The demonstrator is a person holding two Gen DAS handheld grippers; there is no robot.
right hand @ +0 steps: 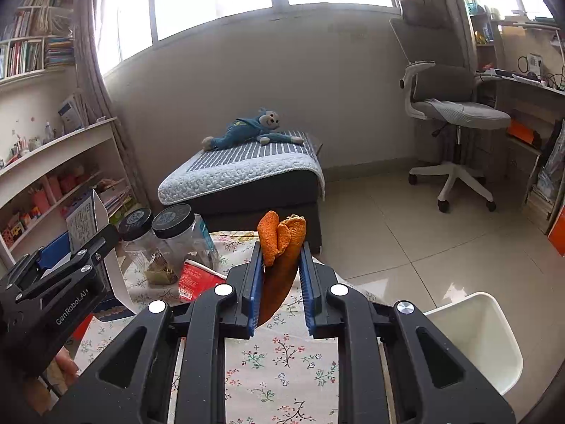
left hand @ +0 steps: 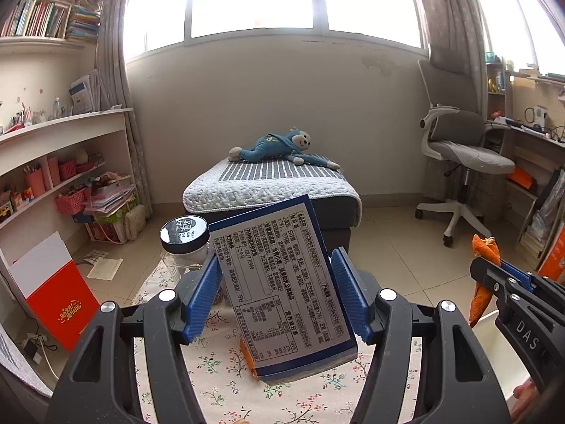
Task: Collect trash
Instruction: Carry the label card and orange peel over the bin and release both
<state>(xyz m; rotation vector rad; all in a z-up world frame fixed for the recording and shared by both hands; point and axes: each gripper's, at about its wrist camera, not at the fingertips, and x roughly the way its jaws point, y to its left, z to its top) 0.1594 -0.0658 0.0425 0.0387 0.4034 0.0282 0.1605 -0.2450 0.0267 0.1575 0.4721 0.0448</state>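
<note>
Blue-padded left gripper (left hand: pixel 279 296) clamped on box (left hand: pixel 282 282); right gripper (right hand: pixel 280 289) clamped on orange peel (right hand: pixel 280 243).

Held above floral tablecloth (right hand: pixel 282 360): box blue-edged, white label with printed text facing camera, tilted, gripped by its two side edges. Peel pinched upright between blue pads, curled top rising above fingertips; seen also from left view beside white bin (right hand: pixel 473 339), which sits at table's right edge. On cloth beyond left gripper: two clear jars with black lids (right hand: pixel 174 217), red packet (right hand: pixel 192 281) lying just in front of them. Further out: low bed with striped quilt (left hand: pixel 268 183), blue plush monkey (left hand: pixel 279 146) lying on top, grey office chair (left hand: pixel 462 155) at right, bookshelves (left hand: pixel 53 162) at left, red-and-white carton (left hand: pixel 56 289) leaning on floor.
</note>
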